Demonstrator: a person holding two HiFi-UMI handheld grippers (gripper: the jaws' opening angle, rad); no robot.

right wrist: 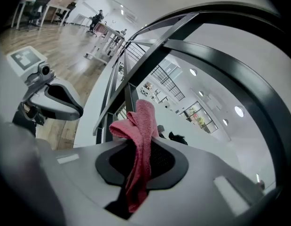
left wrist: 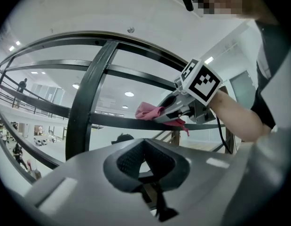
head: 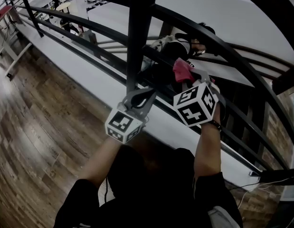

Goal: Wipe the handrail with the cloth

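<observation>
The right gripper (head: 189, 80) was clamped on a pink-red terry cloth (head: 183, 70). In the right gripper view, the cloth (right wrist: 140, 126) ran down between the two dark jaws of that gripper (right wrist: 143, 147). A bunched fold stood up above the jaw tips and a strip hung out below them.

The left gripper view showed the right gripper (left wrist: 159, 114) from the side. It pressed the cloth (left wrist: 147, 110) onto a black curved metal handrail (left wrist: 112, 121), with the bunched part ahead of the jaw tips on top of the bar and a small tail hanging just under it.

The left gripper (left wrist: 145, 147) had its jaws together with nothing between them. It sat to the left of the right gripper and a little lower, near it but apart. Ahead of it and to its left rose a black upright metal post (left wrist: 91, 102), to which the rails were joined. In the head view the tips of the left gripper (head: 139, 99) lay close by the foot of this post (head: 139, 32), though contact could not be made out.

From the right gripper view, the left gripper (right wrist: 74, 108) showed off to the left, with the brown wooden plank floor (right wrist: 65, 46) behind it.
</observation>
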